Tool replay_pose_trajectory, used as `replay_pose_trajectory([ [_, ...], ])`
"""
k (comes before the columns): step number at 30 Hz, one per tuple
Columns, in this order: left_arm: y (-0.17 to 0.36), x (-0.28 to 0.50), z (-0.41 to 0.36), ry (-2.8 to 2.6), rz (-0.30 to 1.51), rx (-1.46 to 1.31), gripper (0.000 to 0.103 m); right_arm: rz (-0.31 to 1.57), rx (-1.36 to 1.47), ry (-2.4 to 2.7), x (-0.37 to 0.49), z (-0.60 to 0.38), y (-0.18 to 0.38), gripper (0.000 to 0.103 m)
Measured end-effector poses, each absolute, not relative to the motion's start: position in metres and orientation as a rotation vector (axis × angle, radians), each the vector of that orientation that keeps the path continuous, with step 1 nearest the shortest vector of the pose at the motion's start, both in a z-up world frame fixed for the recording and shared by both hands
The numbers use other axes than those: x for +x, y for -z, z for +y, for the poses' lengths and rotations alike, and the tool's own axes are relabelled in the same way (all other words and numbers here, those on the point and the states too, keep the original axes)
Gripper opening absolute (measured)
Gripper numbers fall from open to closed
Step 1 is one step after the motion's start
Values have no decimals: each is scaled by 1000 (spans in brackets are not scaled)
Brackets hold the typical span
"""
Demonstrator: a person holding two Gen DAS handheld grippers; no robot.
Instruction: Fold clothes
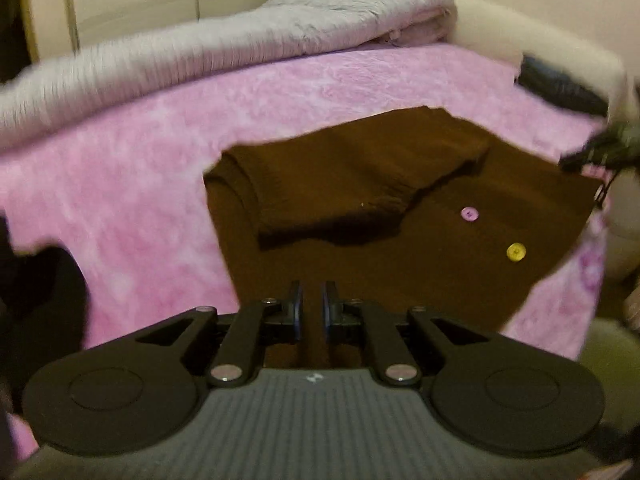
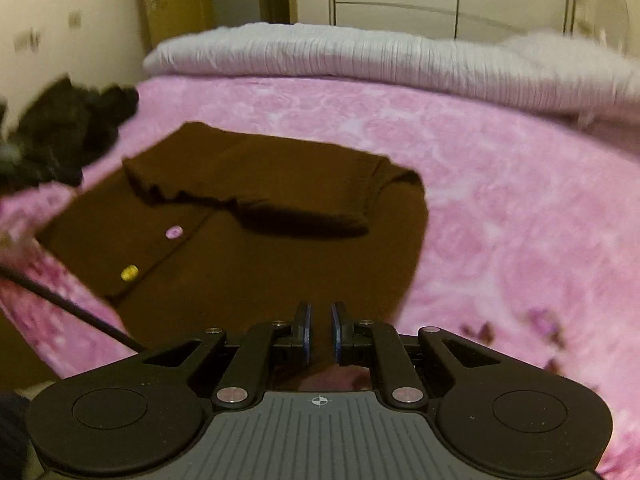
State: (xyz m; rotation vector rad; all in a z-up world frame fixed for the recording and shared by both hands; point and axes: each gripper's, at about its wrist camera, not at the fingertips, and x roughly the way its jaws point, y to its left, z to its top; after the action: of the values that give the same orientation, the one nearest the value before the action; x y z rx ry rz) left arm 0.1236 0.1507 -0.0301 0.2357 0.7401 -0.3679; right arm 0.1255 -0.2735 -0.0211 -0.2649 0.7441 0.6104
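**Cardigan partly folded; both grippers poised at the near hem**

Cardigan [image 1: 400,264] (brown knit, with one pink button [image 1: 469,213] and one yellow button [image 1: 516,252] showing) lies flat on the pink bedspread [image 1: 120,184]. One sleeve [image 1: 344,184] is already laid across the chest, so the sleeve stage appears done or nearly done on that side. The step in hand is judged to be the approach to the bottom hem for the lengthwise fold.

Left gripper [image 1: 312,304]: jaws nearly closed, a narrow gap between the pads, nothing visibly pinched. Right gripper [image 2: 320,328]: same condition, narrow gap, and whether fabric sits between the pads cannot be told, since the hem runs directly beneath them.

Next move calls for: opening each pair of jaws wider, pinching the near hem at its two corners, then lifting evenly and carrying the hem toward the collar without dragging the folded sleeve out of place.

View differences:
- Left wrist view shows a dark object [image 1: 560,88] at the bedspread's far right edge, and the folded grey blanket [image 1: 280,32] stacked high.
- Right wrist view shows a heap of black clothing [image 2: 68,128] beside the cardigan's far corner, a black cable [image 2: 72,308], and the cardigan's free right-hand edge against the bedspread.
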Motion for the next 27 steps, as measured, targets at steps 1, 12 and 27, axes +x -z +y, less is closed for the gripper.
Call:
replay_pose_trajectory([
  [1,28,128,143,372,730,265,7,727,-292,-599,120,-272,15,11],
  [12,11,101,110,422,638,206,11,527,-76,-384,27,-386,-88,11],
  [27,6,77,83,385,627,362,16,543,-167,-438,22,-345,-39,11],
])
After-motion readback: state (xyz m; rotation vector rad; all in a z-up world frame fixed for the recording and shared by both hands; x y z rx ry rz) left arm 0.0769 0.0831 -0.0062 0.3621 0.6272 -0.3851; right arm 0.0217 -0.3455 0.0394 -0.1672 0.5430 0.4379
